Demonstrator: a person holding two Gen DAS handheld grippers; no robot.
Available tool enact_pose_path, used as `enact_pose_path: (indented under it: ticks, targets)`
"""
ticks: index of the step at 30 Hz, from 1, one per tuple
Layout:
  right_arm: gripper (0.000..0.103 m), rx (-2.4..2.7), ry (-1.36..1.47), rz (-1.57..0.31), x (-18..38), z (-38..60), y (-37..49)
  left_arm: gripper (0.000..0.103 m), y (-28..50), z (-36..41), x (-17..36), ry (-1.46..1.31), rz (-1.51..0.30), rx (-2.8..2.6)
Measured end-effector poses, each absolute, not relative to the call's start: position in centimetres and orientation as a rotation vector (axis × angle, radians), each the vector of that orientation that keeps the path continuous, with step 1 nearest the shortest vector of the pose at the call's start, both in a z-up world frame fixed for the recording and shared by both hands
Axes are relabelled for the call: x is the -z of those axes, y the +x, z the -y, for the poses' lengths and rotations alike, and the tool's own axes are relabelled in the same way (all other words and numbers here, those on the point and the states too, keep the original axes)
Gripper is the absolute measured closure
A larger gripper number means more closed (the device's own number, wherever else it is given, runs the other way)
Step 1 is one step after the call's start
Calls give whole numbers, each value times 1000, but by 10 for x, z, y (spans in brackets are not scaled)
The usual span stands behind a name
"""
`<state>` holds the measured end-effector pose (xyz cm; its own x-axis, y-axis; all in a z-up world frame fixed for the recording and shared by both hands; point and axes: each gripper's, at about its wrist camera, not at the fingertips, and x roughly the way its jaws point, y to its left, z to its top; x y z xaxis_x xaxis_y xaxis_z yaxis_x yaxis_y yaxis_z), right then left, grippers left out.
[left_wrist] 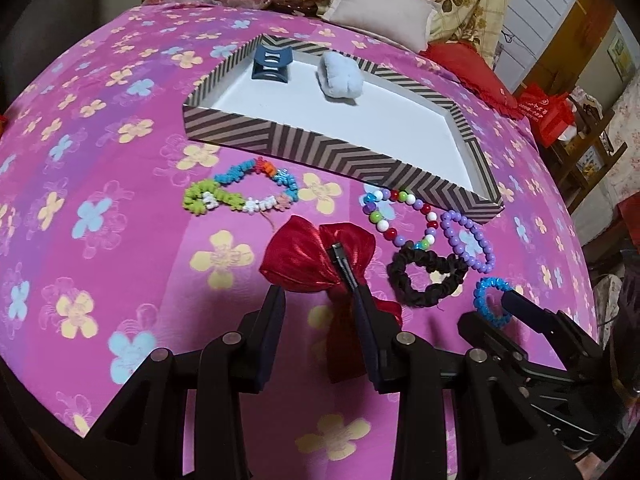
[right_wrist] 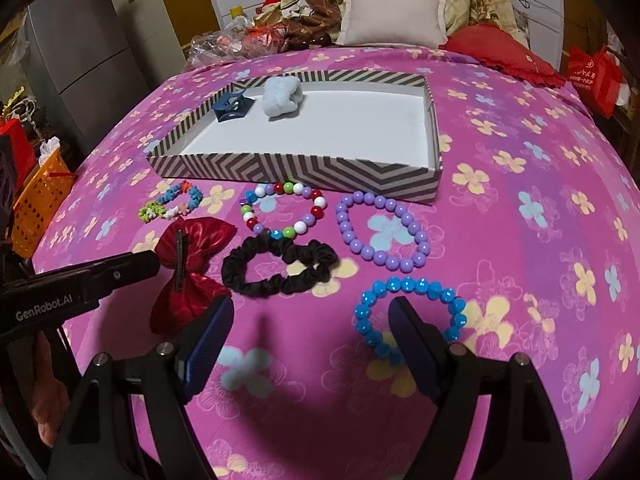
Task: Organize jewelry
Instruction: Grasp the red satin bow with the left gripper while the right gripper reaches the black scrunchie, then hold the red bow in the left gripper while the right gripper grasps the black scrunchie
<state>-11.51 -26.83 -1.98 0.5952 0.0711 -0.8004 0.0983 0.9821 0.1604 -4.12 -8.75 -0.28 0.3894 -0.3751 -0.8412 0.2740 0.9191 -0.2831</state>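
Pink floral bedspread (right_wrist: 520,240); left gripper (left_wrist: 320,300) jaws agape astride red bow clip (left_wrist: 316,258); right gripper (right_wrist: 310,316) agape, empty, beside it.

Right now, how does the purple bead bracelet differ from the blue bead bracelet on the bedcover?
The purple bracelet has smooth, round, pale beads; the blue bracelet has shiny, faceted, bright beads. The purple one lies nearer the striped box, clear of both grippers; the blue one lies nearest the camera, with one finger of the open right gripper over its loop. Both are closed bead loops lying flat outside the box.
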Motion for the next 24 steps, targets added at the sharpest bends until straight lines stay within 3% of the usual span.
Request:
enact_pose_path:
  ticks: [6,10,17,24]
  targets:
    - [21,32,178,-922,23,270,-104,70,-37,94,8,-112,-1120,417]
    - [34,37,156,-924,27,269,-97,70,-34,94,13,-130,-1139,409]
    - [41,43,138,-921,30,269,-89,70,-30,98,15,-135,-1141,402]
    - [65,33,94,-945,38,263,-82,70,-28,103,19,-132,-1146,389]
